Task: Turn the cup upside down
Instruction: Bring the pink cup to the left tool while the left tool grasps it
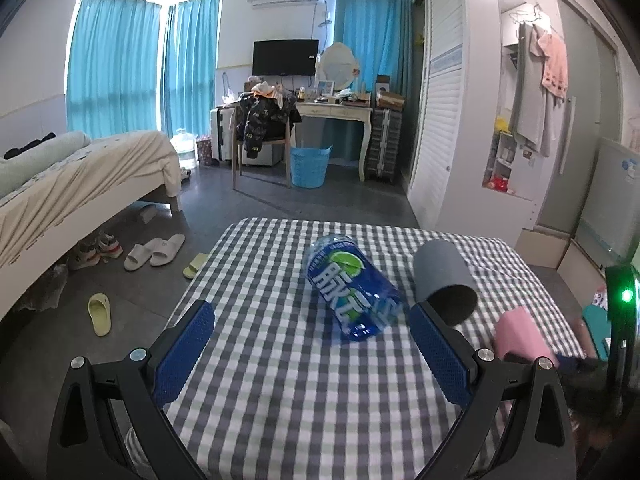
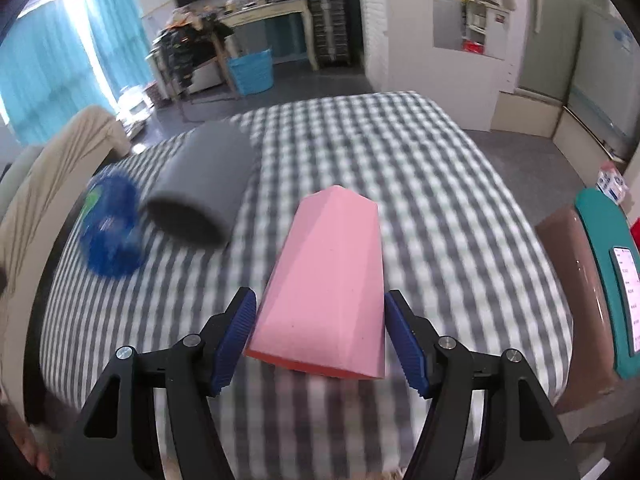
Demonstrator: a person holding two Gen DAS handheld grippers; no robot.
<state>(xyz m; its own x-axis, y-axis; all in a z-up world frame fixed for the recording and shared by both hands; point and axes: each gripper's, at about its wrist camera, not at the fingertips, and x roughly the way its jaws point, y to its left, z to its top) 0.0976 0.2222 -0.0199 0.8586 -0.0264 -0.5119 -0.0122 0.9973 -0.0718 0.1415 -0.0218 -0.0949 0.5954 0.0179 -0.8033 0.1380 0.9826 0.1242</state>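
Observation:
Three cups lie on their sides on the checked tablecloth point(image 1: 280, 380). A pink faceted cup point(image 2: 328, 280) lies with its mouth toward the camera, between the open fingers of my right gripper point(image 2: 320, 336); the pads stand beside it with small gaps. It also shows in the left wrist view point(image 1: 520, 336). A grey cup point(image 1: 444, 280) point(image 2: 204, 188) and a blue printed cup point(image 1: 352, 292) point(image 2: 112, 228) lie further left. My left gripper point(image 1: 312, 360) is open and empty, just short of the blue cup.
The table's left edge point(image 1: 192, 288) drops to a floor with slippers point(image 1: 154, 252). A bed point(image 1: 80, 184) stands at the left. A brown and teal object with a phone point(image 2: 612, 280) lies at the table's right edge. A desk and blue basket point(image 1: 310, 166) stand far back.

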